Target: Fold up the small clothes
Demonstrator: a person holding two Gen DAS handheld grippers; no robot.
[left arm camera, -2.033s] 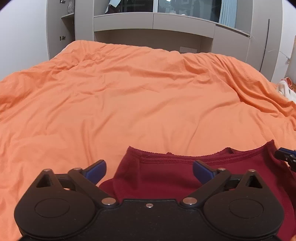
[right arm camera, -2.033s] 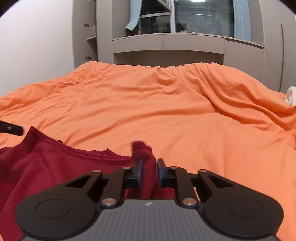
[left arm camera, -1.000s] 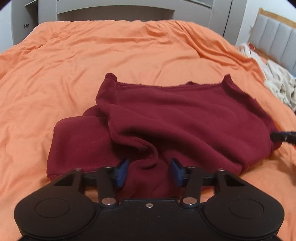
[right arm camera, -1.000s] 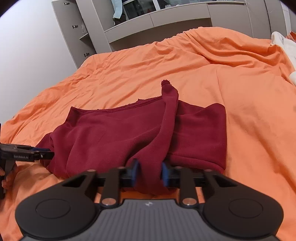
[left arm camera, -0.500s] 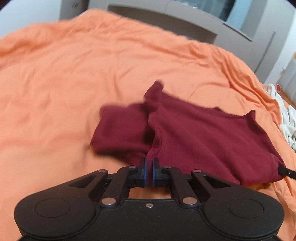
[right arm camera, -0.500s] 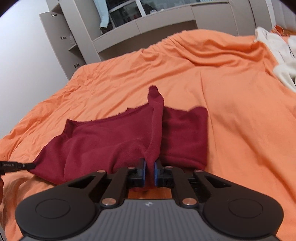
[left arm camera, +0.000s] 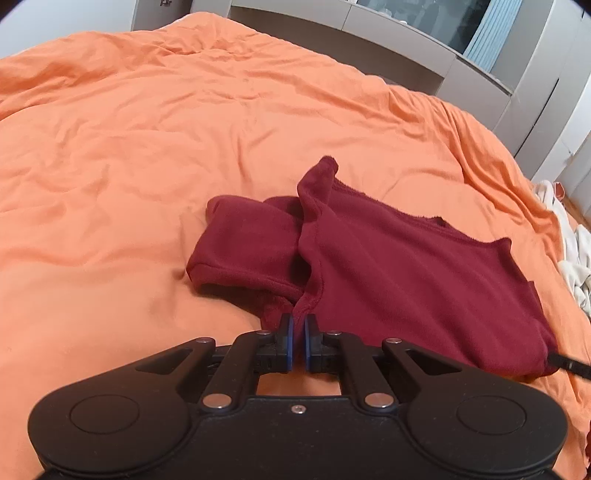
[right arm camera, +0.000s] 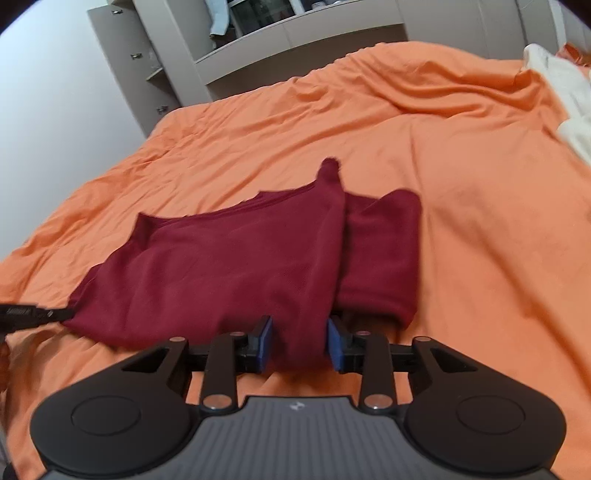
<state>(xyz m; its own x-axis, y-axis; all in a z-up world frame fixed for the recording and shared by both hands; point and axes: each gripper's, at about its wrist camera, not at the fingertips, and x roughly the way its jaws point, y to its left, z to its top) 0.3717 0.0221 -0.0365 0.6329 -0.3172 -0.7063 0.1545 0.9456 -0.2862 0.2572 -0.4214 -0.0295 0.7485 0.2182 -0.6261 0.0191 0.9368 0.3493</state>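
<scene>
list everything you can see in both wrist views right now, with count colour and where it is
garment: 1, dark red, lying on the bed, one sleeve folded out to each side
bed cover: 1, orange, rumpled, spread under the garment across most of both views
pale clothes: a heap, white and cream, at the right edge of the bed
wall unit: 1, grey-beige, with shelves and cupboards, behind the bed
hanging cloth: 1, light blue, in the unit's upper shelf
left gripper: 1, black with blue pads, shut on the garment's near left edge
right gripper: 1, black with blue pads, jaws apart with the garment's near right edge between them
</scene>
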